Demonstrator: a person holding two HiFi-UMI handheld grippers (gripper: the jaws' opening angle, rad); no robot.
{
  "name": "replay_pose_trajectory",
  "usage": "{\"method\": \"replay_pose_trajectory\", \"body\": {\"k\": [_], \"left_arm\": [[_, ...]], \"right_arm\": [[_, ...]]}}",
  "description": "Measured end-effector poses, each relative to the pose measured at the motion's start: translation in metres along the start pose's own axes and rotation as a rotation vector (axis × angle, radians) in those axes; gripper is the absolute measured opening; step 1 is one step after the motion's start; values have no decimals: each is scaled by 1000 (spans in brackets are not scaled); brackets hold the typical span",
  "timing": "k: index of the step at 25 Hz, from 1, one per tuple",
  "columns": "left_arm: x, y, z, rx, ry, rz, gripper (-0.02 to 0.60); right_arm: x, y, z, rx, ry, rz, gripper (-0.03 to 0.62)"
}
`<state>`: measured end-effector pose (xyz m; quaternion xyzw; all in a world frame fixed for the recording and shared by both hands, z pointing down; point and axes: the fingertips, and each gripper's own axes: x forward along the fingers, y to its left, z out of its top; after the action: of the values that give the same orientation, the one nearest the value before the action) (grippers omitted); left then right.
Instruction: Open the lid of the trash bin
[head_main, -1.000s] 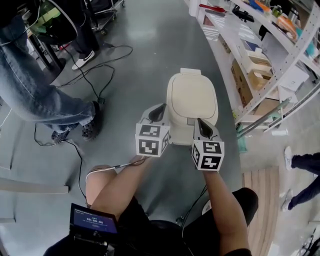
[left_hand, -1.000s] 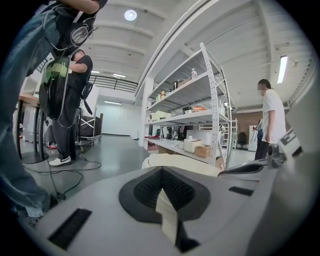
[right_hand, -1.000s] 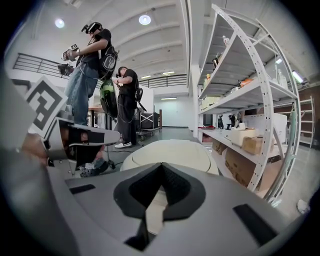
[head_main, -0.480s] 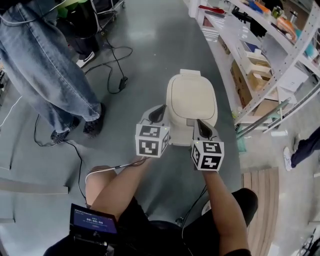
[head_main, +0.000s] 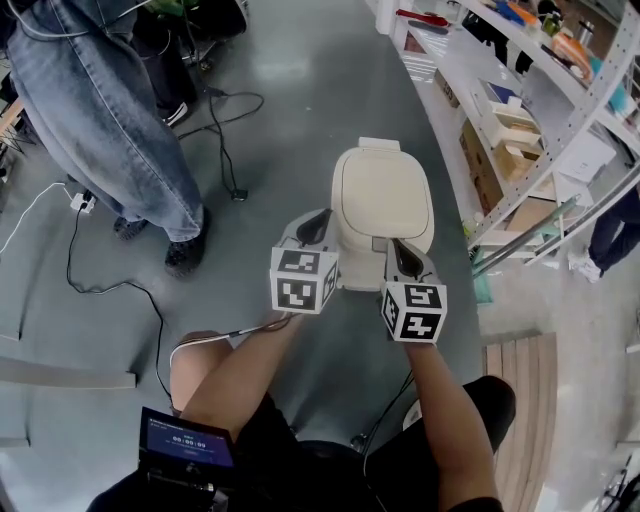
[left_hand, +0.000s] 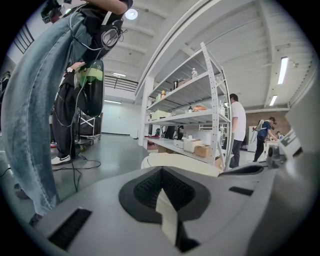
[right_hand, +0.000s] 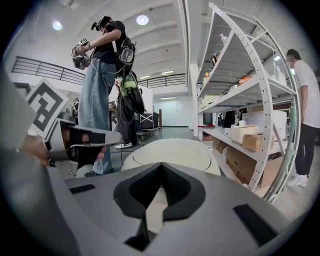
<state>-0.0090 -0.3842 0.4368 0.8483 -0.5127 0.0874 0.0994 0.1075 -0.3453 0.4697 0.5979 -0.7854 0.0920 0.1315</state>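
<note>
Currently left gripper and right gripper are hovering by the near edge of the lid, jaws together, empty; should be hooking under its lip.

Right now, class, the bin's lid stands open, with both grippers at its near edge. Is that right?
No. The head view shows the lid down flat on the bin, not open. The left gripper and right gripper are at its near edge.
</note>
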Motion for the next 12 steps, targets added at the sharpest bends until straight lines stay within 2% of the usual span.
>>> {"method": "replay_pose_trajectory", "body": {"k": [12], "left_arm": [[0,1,0,-1,1,1,0]], "right_arm": [[-1,1,-1,-19,-23,-4,5]]}}
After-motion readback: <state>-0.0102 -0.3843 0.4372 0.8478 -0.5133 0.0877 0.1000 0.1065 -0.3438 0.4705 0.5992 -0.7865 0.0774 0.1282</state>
